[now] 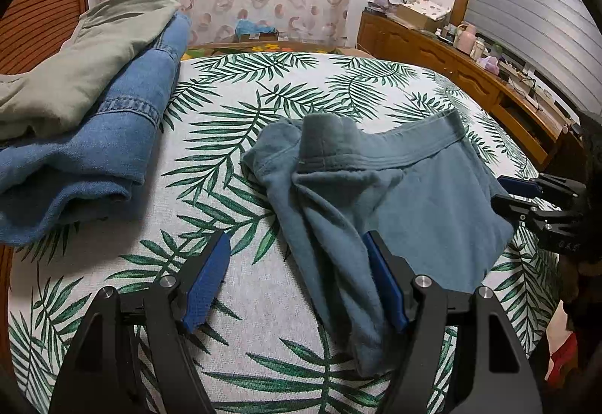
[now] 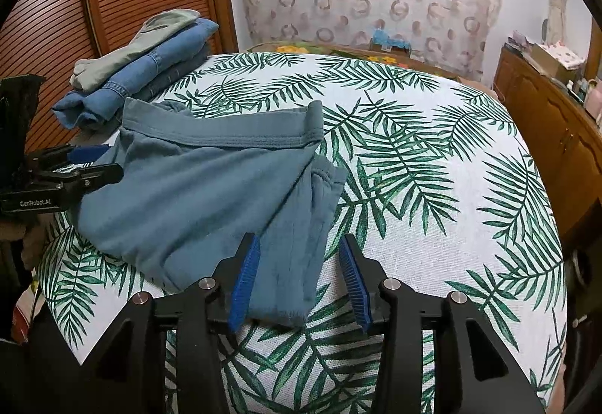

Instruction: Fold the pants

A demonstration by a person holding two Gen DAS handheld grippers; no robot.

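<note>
A: On the palm-leaf bedspread (image 2: 432, 158), where did the pants sit?

B: The blue-grey shorts (image 2: 195, 196) lay rumpled on the sheet's near side, waistband (image 2: 233, 137) toward the far edge. The stack of folded jeans (image 1: 94, 135) with a pale green garment (image 1: 86, 56) on top rested on the bedspread's far left corner, apart from the shorts.

A: And the grippers?

B: The left gripper (image 1: 297, 282) was spread wide over the bedspread, its right finger (image 1: 383, 286) against the bunched leg, its other pad over bare sheet; it grasped nothing. The right gripper (image 2: 299, 278) was likewise released, its jaws straddling the leg hem (image 2: 282, 308) nearest the bedspread's front edge without pinching it.

A: How would the step be done well?

B: Judging from the lie of the cloth, each gripper needed to take both layers at the hem, not just the top ply. The crumpled side looked likely to drag, so it would pay to tension the fabric flat against the bedspread first, then carry the hem evenly toward the waistband.
</note>
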